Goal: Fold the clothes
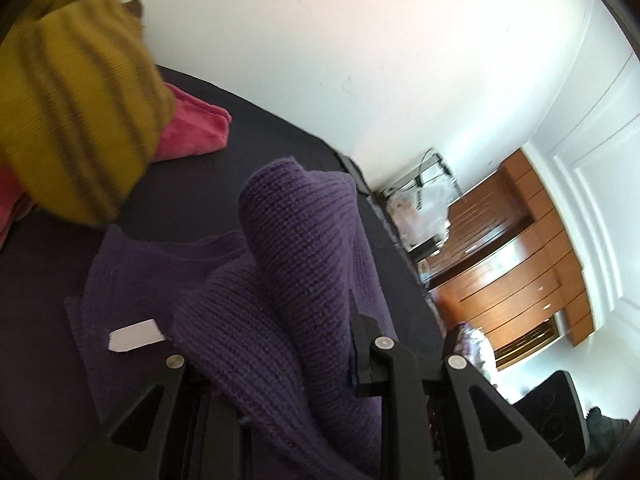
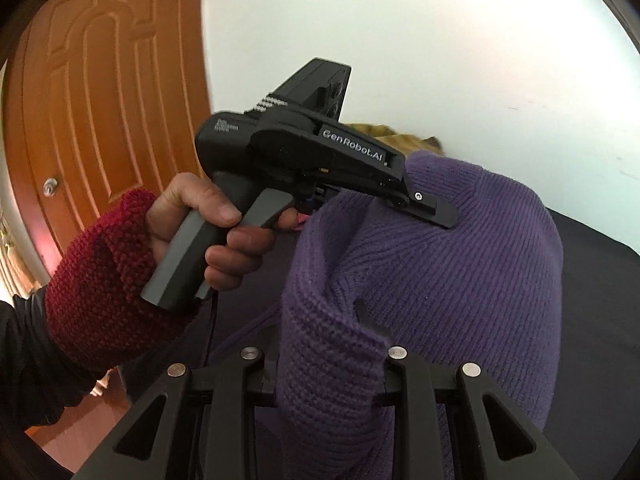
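A purple knit sweater [image 1: 288, 264] lies partly on a dark bed [image 1: 44, 288], with a white label [image 1: 134, 334] showing on its flat part. My left gripper [image 1: 320, 344] is shut on a raised fold of the sweater. In the right wrist view the left gripper [image 2: 432, 216] is held by a hand in a red glove and pinches the sweater [image 2: 440, 272] from above. My right gripper [image 2: 332, 344] is shut on a lower edge of the same sweater; cloth hides its fingertips.
A yellow striped garment [image 1: 76, 108] and a pink garment [image 1: 196, 128] lie on the bed at the left. A wooden cabinet [image 1: 516, 260] stands beyond the bed. An orange wooden door [image 2: 104, 92] and a white wall [image 2: 440, 40] are behind.
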### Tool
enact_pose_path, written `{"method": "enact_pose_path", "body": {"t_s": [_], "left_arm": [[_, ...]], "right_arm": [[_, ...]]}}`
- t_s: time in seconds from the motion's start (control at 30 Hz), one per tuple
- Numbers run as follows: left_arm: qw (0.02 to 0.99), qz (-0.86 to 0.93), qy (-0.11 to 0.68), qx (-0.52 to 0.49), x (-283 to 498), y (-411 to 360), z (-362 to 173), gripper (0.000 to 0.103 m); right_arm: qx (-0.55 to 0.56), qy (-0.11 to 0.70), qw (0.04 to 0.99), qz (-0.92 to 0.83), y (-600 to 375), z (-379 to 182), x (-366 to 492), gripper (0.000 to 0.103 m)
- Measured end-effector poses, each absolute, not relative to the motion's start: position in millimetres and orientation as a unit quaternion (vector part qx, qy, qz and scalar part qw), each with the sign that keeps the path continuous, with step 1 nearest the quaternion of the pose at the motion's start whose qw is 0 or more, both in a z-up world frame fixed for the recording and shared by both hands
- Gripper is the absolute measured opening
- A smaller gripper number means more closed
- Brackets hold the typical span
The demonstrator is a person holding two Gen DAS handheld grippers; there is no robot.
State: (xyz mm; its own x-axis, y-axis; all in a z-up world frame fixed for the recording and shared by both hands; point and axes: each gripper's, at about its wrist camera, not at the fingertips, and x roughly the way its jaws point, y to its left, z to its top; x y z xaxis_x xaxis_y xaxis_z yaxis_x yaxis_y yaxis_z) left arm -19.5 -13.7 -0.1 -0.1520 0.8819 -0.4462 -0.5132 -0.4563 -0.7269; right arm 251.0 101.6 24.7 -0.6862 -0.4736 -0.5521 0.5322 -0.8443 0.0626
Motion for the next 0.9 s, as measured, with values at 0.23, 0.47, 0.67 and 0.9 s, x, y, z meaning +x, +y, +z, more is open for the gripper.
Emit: {"method": "enact_pose_path", "body": {"t_s": [0.23, 0.47, 0.67, 0.9], "left_arm": [[0.499, 0.693, -0.315, -0.413, -46, -60, -34, 0.025], [0.450, 0.714, -0.318, -0.431, -57, -81, -46, 0.025], [0.389, 0.756, -0.265, -0.455, -60, -78, -53, 0.025], [0.368, 0.776, -0.226, -0.460, -59, -69, -53, 0.031]], "right_arm": [[0.282, 0.072, 0.286, -0.913, 61, 33, 239, 0.028], [0.324, 0.067, 0.308, -0.892, 17, 16, 193, 0.028], [0.356, 0.085, 0.314, -0.876, -1, -13, 180, 0.028], [0.372, 0.073, 0.327, -0.866, -1, -26, 172, 0.049]]}}
